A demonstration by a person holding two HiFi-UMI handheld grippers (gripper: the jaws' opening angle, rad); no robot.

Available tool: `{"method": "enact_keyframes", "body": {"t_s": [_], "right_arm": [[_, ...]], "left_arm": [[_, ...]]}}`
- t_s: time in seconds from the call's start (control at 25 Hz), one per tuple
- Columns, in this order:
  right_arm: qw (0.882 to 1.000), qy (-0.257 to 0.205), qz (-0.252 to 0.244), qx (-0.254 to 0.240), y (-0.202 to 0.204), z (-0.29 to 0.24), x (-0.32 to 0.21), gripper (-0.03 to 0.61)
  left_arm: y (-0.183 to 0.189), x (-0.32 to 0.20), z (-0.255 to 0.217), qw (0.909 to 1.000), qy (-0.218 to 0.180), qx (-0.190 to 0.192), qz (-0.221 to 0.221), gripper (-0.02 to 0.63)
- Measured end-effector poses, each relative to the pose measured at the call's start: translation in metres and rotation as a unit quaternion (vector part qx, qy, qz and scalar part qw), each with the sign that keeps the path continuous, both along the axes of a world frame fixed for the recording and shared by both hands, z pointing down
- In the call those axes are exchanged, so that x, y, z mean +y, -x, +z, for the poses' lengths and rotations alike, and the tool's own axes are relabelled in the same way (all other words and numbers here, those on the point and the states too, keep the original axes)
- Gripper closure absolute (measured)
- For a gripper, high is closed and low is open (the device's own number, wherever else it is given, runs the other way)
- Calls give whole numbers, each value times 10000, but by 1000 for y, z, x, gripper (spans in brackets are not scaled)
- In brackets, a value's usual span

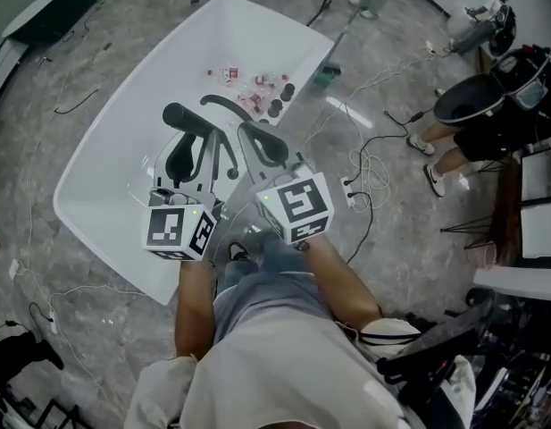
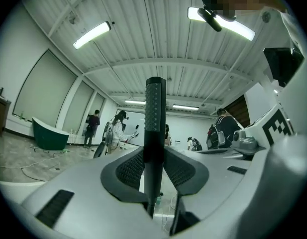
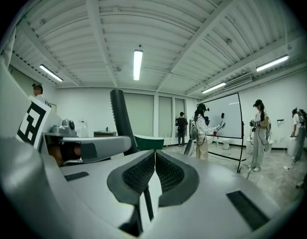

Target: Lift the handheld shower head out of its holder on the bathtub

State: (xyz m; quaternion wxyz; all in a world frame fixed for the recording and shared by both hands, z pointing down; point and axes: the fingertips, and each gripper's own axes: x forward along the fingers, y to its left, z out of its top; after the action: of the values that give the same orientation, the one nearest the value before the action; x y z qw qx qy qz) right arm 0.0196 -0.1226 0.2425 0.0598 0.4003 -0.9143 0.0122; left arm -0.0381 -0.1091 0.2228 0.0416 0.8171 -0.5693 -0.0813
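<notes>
The shower head (image 2: 154, 118) is a dark rod with a ribbed grip, standing upright between the pads of my left gripper (image 2: 154, 176), which is shut on it. It is lifted high above the white bathtub (image 1: 105, 177), and a thin dark line hangs down under the jaws. In the head view the left gripper (image 1: 202, 150) and the right gripper (image 1: 262, 143) are held side by side over the tub. My right gripper (image 3: 154, 169) is shut with its pads touching and nothing between them. From there the shower head (image 3: 119, 114) shows just to its left.
Small red and white items (image 1: 248, 80) lie in the tub, and dark round fittings (image 1: 279, 98) sit on its far rim. Cables and a power strip (image 1: 351, 190) lie on the floor to the right. A seated person (image 1: 476, 123) is at right; other people stand across the room.
</notes>
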Motion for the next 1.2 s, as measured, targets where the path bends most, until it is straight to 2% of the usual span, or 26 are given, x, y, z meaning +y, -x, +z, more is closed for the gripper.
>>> {"method": "enact_keyframes", "body": {"t_s": [0.2, 0.4, 0.6, 0.88, 1.2], "right_arm": [[10000, 38, 3, -15, -6, 7, 15, 561], [9999, 52, -69, -58, -1, 3, 28, 561], [9993, -159, -237, -237, 2, -1, 42, 563], [9996, -92, -150, -202, 0, -2, 47, 563], [9997, -44, -160, -177, 4, -1, 42, 563]], "left_arm": [[-6, 9, 19, 9999, 53, -78, 38, 482], [-5, 20, 13, 10000, 29, -21, 74, 482], [-4, 31, 16, 9998, -96, 103, 113, 482], [-7, 46, 15, 9998, -71, 132, 156, 482], [9, 41, 11, 9995, 2, 254, 196, 482]]}}
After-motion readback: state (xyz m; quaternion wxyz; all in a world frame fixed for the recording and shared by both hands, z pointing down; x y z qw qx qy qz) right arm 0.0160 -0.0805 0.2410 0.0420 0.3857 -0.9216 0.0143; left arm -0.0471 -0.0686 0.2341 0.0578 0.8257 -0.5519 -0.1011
